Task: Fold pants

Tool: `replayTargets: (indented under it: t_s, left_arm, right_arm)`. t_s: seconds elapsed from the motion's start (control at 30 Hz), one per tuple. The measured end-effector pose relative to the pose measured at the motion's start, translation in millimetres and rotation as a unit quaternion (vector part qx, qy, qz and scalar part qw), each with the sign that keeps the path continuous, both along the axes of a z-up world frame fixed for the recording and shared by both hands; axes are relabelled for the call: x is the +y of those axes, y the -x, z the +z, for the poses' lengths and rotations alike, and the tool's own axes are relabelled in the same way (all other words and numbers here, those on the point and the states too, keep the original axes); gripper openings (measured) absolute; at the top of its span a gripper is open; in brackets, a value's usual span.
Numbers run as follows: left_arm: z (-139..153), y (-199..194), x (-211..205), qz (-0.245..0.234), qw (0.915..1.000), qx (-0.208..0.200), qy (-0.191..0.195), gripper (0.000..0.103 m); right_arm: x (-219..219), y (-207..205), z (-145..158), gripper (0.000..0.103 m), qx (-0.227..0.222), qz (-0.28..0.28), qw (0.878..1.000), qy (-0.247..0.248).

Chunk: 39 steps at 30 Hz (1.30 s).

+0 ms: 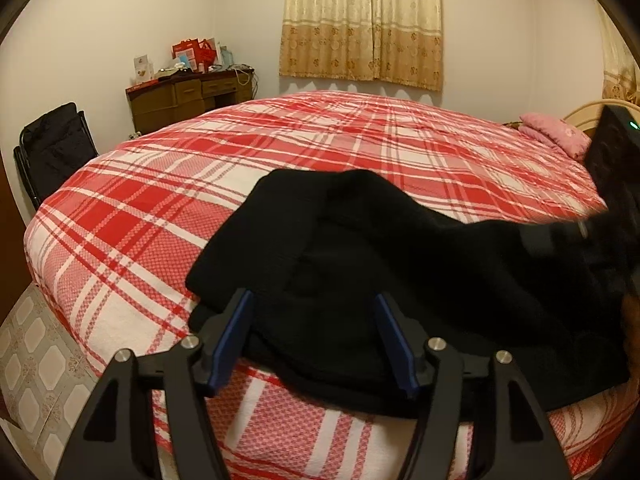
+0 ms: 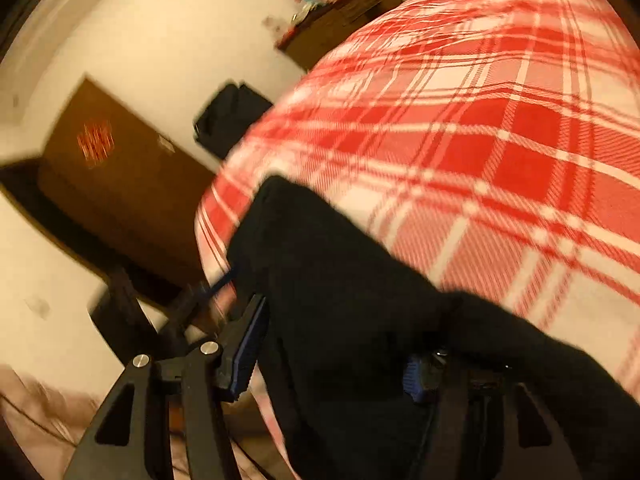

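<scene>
Black pants (image 1: 360, 264) lie bunched in a folded heap on the near edge of a bed with a red and white plaid cover (image 1: 168, 216). My left gripper (image 1: 314, 300) is open, its blue-padded fingers (image 1: 236, 332) spread just above the near edge of the pants, holding nothing. My right gripper (image 1: 592, 236) shows at the right, blurred, at the pants' right end. In the right wrist view the pants (image 2: 344, 304) drape over and between the right gripper (image 2: 340, 344); its jaws stand wide apart, its right finger mostly hidden by cloth. That view is blurred and tilted.
A pink pillow (image 1: 556, 136) lies at the bed's far right. A brown desk (image 1: 188, 96) with clutter stands against the far wall, a black chair (image 1: 56, 148) at the left. Curtains (image 1: 360, 20) hang behind. A brown door (image 2: 120, 184) and tiled floor (image 1: 36, 364) lie left.
</scene>
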<state>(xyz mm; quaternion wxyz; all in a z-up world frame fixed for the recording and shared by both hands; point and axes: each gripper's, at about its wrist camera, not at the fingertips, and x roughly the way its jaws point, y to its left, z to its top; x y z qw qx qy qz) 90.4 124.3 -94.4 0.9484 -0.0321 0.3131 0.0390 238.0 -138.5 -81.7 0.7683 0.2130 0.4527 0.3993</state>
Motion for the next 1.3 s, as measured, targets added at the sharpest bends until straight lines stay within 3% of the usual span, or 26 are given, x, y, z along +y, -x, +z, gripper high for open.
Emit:
replayTargets:
  t_s: [0.1,0.23,0.3,0.37,0.47,0.57,0.63,0.73,0.8,0.9,0.97,1.0,1.07,1.13,1.23,1.3]
  left_arm:
    - [0,0,1,-0.002,1.0000,0.001,0.003,0.066]
    - [-1,-2,-5,-0.008,0.9999,0.005,-0.007,0.066]
    - [-2,-2,-7,-0.008,0.9998,0.007,-0.015,0.066]
    - [-1,-2,-6,-0.009,0.9998,0.009,-0.012,0.066]
    - [1,-3,-1,-0.014,0.9998,0.011,0.000,0.066]
    - [2,-3,2,-0.015,0.9998,0.010,0.009,0.066]
    - [2,-4,-2,-0.015,0.9998,0.012,-0.001,0.068]
    - [-1,-6,-15,-0.017,0.9990,0.016,-0.038,0.073]
    - [-1,-6,-17,-0.014,0.9988,0.018,-0.043,0.074]
    - [0,-7,-15,-0.015,0.9990,0.020,-0.038,0.074]
    - [1,-7,-16,-0.014,0.9988,0.024,-0.039,0.074]
    - [2,-8,-16,-0.013,0.9989,0.026,-0.037,0.074]
    - [3,-8,-14,-0.009,0.9991,0.031,-0.029,0.074]
    - [4,-9,-14,-0.004,0.9991,0.035,-0.022,0.075]
    - [4,-11,-15,-0.002,0.9990,0.041,-0.017,0.079]
    - [4,-12,-17,0.002,0.9988,0.045,-0.021,0.080]
  right_arm:
    - [-31,-19,12,0.060,0.002,-0.051,0.997,-0.065]
    - [-80,-55,-8,0.059,0.096,-0.094,0.971,-0.198]
    - [-82,-68,-22,0.056,0.135,-0.082,0.968,-0.196]
    - [-85,-72,-28,0.045,0.160,-0.062,0.967,-0.187]
    - [-108,-65,-12,0.047,0.158,-0.073,0.976,-0.131]
    - [-146,-38,18,0.047,0.075,-0.170,0.983,0.001]
    - [-155,-4,44,0.048,0.003,-0.204,0.978,0.043]
    - [-128,34,55,0.048,-0.040,-0.170,0.983,0.059]
    - [-99,52,51,0.048,-0.070,-0.147,0.981,0.106]
    - [-73,59,15,0.048,-0.041,-0.134,0.973,0.184]
    - [-72,68,22,0.048,-0.067,-0.145,0.969,0.190]
    - [-74,70,29,0.048,-0.060,-0.151,0.965,0.205]
    - [-91,74,48,0.048,-0.085,-0.194,0.954,0.211]
    - [-127,83,77,0.048,-0.119,-0.265,0.928,0.234]
    - [-208,87,103,0.060,-0.099,-0.404,0.869,0.268]
    - [-270,85,106,0.064,-0.060,-0.491,0.818,0.293]
